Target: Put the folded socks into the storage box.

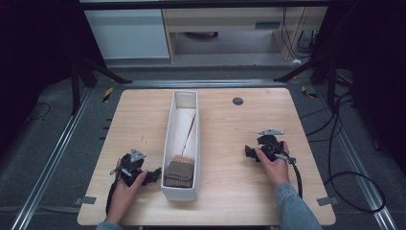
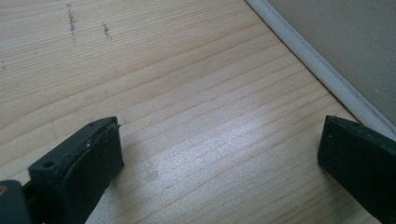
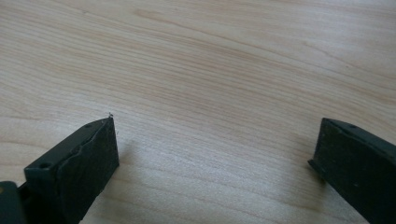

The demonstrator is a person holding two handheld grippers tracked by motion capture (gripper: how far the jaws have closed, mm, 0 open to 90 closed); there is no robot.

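High view first: a pale wooden bench [image 1: 230,143] carries a long, narrow white tray [image 1: 168,143] set lengthwise just left of centre. At the tray's near end lies a brown knitted cloth [image 1: 179,173], folded, and beyond it cream-coloured sheets [image 1: 184,129] lean along the inside. The left hand-held gripper [image 1: 152,175] rests on the bench just beside the tray's near left wall, its tips pointing toward that wall, with a grey three-cornered plate on top. The right hand-held gripper [image 1: 250,152] sits on the bench well apart from the tray, on its right side, tips turned toward the tray. A small dark round disc [image 1: 238,100] lies in the bench top near the far edge. No brand, label or lettering can be read anywhere.

Left gripper view: the left hand-held gripper [image 2: 219,149] has its black jaws spread wide, with bare wood grain between them and nothing pinched. The tray's white base edge and pale wall [image 2: 327,70] run diagonally across the upper right corner, close to the right-hand jaw. A few faint dark scuffs mark the wood at upper left.

Right gripper view: the right hand-held gripper [image 3: 215,149] likewise stands spread wide over bare bench, holding nothing.
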